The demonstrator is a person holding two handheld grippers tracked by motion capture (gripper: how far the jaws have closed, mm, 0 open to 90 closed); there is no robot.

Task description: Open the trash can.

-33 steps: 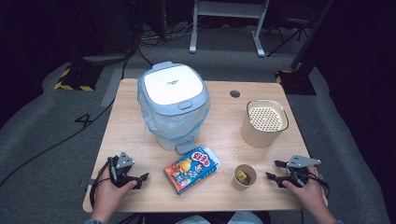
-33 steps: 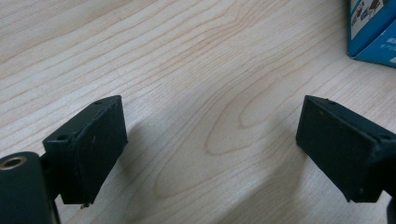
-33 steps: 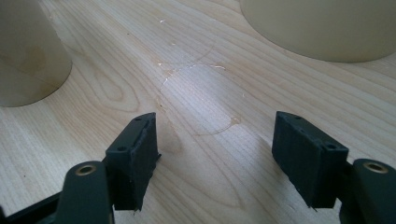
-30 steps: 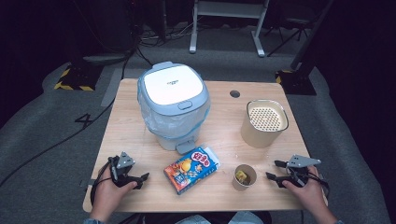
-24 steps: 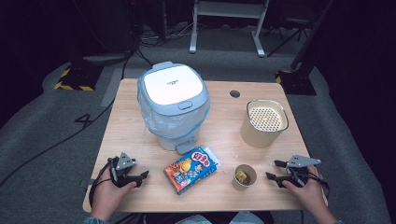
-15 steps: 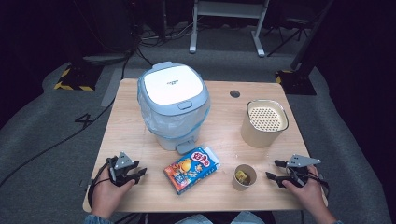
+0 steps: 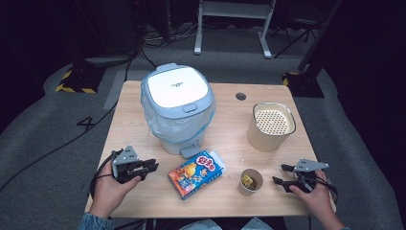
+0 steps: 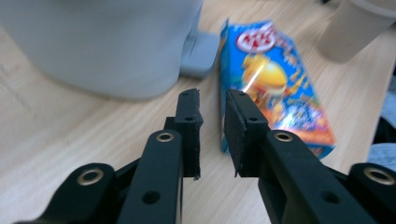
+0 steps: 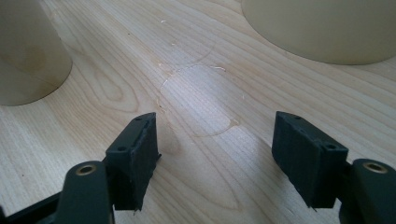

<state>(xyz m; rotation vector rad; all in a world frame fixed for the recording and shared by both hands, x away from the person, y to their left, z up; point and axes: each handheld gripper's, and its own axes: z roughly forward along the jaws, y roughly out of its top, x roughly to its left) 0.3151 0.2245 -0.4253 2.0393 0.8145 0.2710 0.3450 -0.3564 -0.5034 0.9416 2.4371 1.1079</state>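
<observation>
A blue and orange snack box (image 7: pixel 196 173) (image 8: pixel 275 88) lies flat near the table's front edge, just in front of a white and grey pedal bin (image 7: pixel 178 108) (image 8: pixel 102 42). My left gripper (image 7: pixel 151 166) (image 8: pixel 212 135) rests on the table left of the box. It points at the box's near end with its jaws almost together and nothing between them. My right gripper (image 7: pixel 281 174) (image 9: pixel 215 154) lies open on the table at the front right, with bare wood between its jaws. A small paper cup (image 7: pixel 250 181) (image 9: pixel 28 56) with something yellowish inside stands just to its left.
A beige canister (image 7: pixel 270 125) (image 9: pixel 322 28) with a perforated top stands at the right, behind the cup. The wooden table (image 7: pixel 230 139) has a cable hole (image 7: pixel 241 96) at the back. The bin's grey pedal (image 8: pixel 198 51) sticks out toward the box.
My left gripper has edged right and a little forward toward the snack box, and its jaws have narrowed. The right gripper has hardly moved.
</observation>
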